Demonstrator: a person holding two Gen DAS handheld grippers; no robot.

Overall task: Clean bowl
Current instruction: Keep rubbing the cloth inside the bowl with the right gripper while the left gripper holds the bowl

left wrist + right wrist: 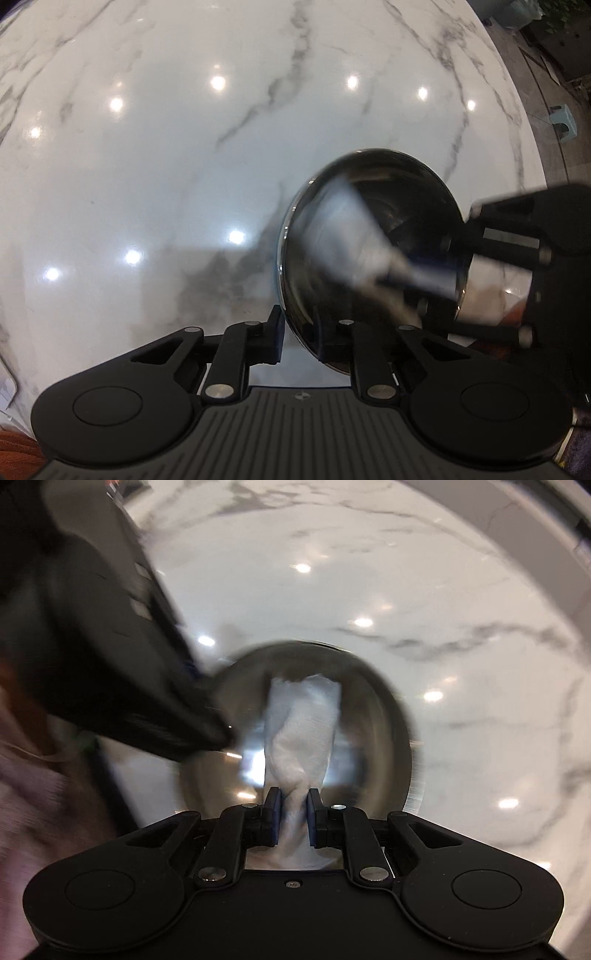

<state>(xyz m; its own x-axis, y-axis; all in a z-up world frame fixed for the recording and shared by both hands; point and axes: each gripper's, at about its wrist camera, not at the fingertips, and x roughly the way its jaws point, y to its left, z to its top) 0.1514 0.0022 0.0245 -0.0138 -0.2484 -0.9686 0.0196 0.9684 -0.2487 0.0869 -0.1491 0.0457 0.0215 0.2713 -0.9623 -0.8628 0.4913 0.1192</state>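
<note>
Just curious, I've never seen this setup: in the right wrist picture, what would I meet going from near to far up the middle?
Right tool pinching a white paper towel → inside of the metal bowl → marble table.

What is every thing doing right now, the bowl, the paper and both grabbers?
bowl: shiny metal, tilted on its side, rim gripped by the left gripper.
paper towel: white, crumpled, pushed inside the bowl, blurred by motion.
left gripper: shut on the bowl's rim.
right gripper: shut on the paper towel.
marble table: glossy, with lamp reflections.
</note>
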